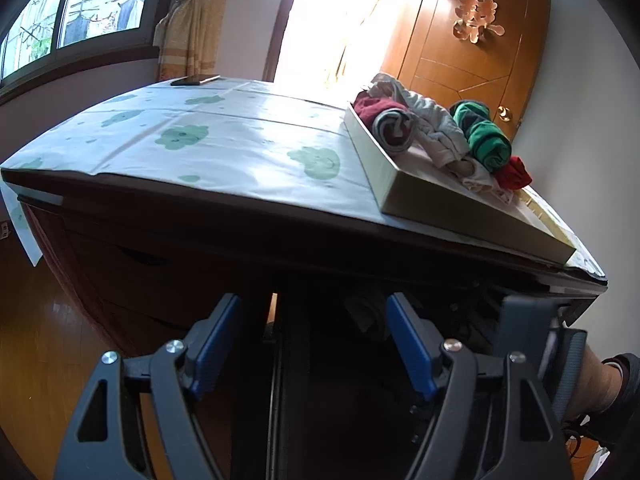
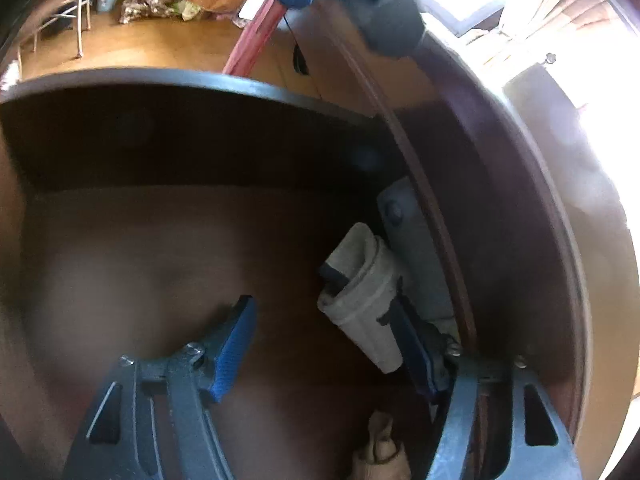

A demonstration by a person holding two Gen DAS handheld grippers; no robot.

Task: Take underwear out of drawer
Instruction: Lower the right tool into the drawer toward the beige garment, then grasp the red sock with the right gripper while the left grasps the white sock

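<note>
My right gripper (image 2: 321, 306) is down inside the open dark wooden drawer (image 2: 192, 140). A rolled pale grey underwear (image 2: 360, 292) with a dark band lies against the drawer's right side, touching my right finger (image 2: 412, 344). The other finger (image 2: 236, 340) stands well clear of it, so the jaws are open. A second beige cloth bundle (image 2: 380, 448) shows at the bottom edge. My left gripper (image 1: 315, 302) hangs open with nothing in it in front of the dresser, over the dark drawer opening (image 1: 320, 360), where a grey roll (image 1: 364, 312) is dimly seen.
On the dresser top's patterned cloth (image 1: 224, 148) a shallow box tray (image 1: 400, 184) holds several rolled underwear in maroon, grey, green and red. A phone (image 1: 196, 79) lies at the far edge. A wooden door (image 1: 472, 64) stands behind. A person's leg (image 1: 600, 392) is at the right.
</note>
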